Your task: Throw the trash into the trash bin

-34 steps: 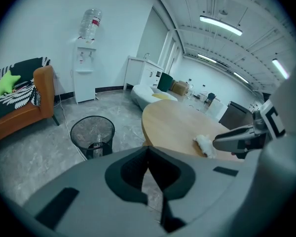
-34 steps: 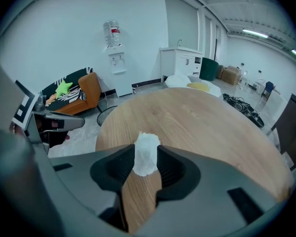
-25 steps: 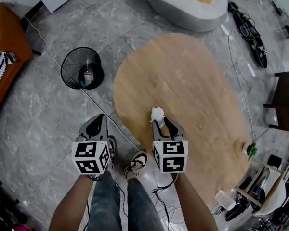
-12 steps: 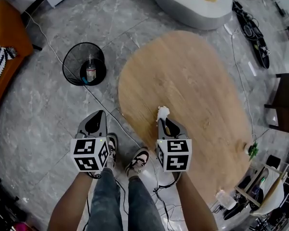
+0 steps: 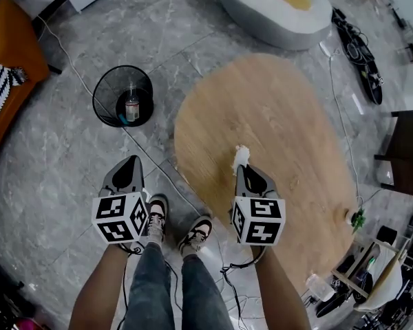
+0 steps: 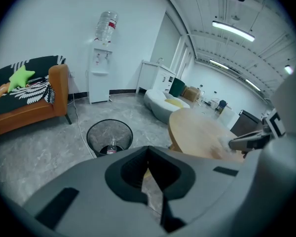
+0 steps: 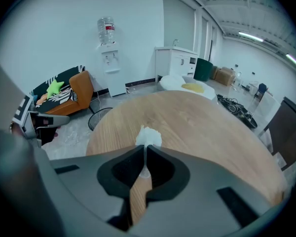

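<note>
A crumpled white tissue (image 5: pixel 241 155) sits at the near edge of the oval wooden table (image 5: pixel 282 108). My right gripper (image 5: pixel 242 168) is shut on it; its jaws have just been closing with the tissue (image 7: pixel 148 136) between them, and it sticks out past the tips of the right gripper (image 7: pixel 145 149). My left gripper (image 5: pixel 128 162) is over the floor to the table's left, shut and empty (image 6: pixel 148 149). The black mesh trash bin (image 5: pixel 103 88) stands on the floor ahead of it, with a bottle (image 5: pixel 131 107) inside; the bin (image 6: pixel 94 131) also shows in the left gripper view.
An orange sofa (image 5: pixel 10 47) stands far left and a white round seat (image 5: pixel 261 16) beyond the table. A cable (image 5: pixel 148 158) runs across the floor past the bin. The person's shoes (image 5: pixel 196 232) are beside the table edge. Clutter fills the lower right (image 5: pixel 372 273).
The right gripper's jaws closed on the tissue and it rose a little off the table. The left gripper slid left, away from the table.
</note>
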Demonstrator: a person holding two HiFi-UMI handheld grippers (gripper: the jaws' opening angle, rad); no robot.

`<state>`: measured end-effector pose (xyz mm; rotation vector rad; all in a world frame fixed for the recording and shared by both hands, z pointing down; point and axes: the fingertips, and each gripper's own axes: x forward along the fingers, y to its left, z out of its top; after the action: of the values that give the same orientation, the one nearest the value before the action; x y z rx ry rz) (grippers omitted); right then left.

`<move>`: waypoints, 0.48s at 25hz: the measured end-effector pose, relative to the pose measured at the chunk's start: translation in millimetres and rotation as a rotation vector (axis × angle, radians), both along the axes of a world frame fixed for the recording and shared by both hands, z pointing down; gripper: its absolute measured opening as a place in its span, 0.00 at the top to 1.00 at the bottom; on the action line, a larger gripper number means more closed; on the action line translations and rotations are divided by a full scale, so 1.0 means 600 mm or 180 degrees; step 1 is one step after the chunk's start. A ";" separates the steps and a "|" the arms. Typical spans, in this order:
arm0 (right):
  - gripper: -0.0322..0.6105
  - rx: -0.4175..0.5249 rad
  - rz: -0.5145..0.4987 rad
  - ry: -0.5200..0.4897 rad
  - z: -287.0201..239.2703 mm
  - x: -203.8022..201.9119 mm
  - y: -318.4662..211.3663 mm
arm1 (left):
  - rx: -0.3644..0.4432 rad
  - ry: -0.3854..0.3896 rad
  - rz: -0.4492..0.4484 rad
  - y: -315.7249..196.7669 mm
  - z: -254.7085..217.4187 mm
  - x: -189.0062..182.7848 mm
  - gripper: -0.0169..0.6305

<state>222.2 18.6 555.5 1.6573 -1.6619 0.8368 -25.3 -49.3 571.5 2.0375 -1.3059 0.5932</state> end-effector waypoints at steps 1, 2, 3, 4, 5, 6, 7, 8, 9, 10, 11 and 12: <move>0.92 0.0020 -0.0039 0.0029 -0.004 -0.003 -0.008 | 0.0011 0.0000 -0.0024 -0.004 -0.003 -0.006 0.99; 0.92 0.0042 -0.0072 0.0052 -0.008 -0.007 -0.016 | 0.0022 0.0003 -0.0049 -0.009 -0.006 -0.012 0.99; 0.92 0.0063 -0.0096 0.0066 -0.012 -0.012 -0.026 | 0.0032 0.0004 -0.0074 -0.013 -0.008 -0.019 0.99; 0.92 0.0081 -0.0115 0.0070 -0.015 -0.019 -0.036 | 0.0040 0.0004 -0.0101 -0.018 -0.011 -0.026 0.99; 0.92 0.0097 -0.0133 0.0068 -0.018 -0.025 -0.046 | 0.0046 0.0004 -0.0127 -0.022 -0.014 -0.034 0.99; 0.92 0.0110 -0.0153 0.0065 -0.021 -0.033 -0.057 | 0.0052 0.0005 -0.0152 -0.026 -0.016 -0.041 0.99; 0.92 0.0121 -0.0179 0.0065 -0.023 -0.042 -0.067 | 0.0056 0.0005 -0.0173 -0.030 -0.019 -0.049 0.99; 0.92 0.0134 -0.0212 0.0068 -0.025 -0.053 -0.078 | 0.0062 0.0002 -0.0193 -0.034 -0.022 -0.058 0.99; 0.92 0.0150 -0.0250 0.0074 -0.028 -0.064 -0.090 | 0.0067 -0.0005 -0.0217 -0.039 -0.024 -0.069 0.99; 0.92 0.0169 -0.0292 0.0078 -0.031 -0.078 -0.104 | 0.0073 -0.0017 -0.0251 -0.044 -0.026 -0.082 0.99; 0.92 0.0186 -0.0338 0.0077 -0.034 -0.092 -0.118 | 0.0078 -0.0028 -0.0295 -0.051 -0.028 -0.097 0.99; 0.92 0.0203 -0.0387 0.0071 -0.037 -0.107 -0.134 | 0.0085 -0.0038 -0.0349 -0.058 -0.030 -0.114 0.99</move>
<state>158.3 -62.1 533.3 1.5840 -1.7711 0.7106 -93.7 -84.0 553.7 1.9719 -1.4292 0.5412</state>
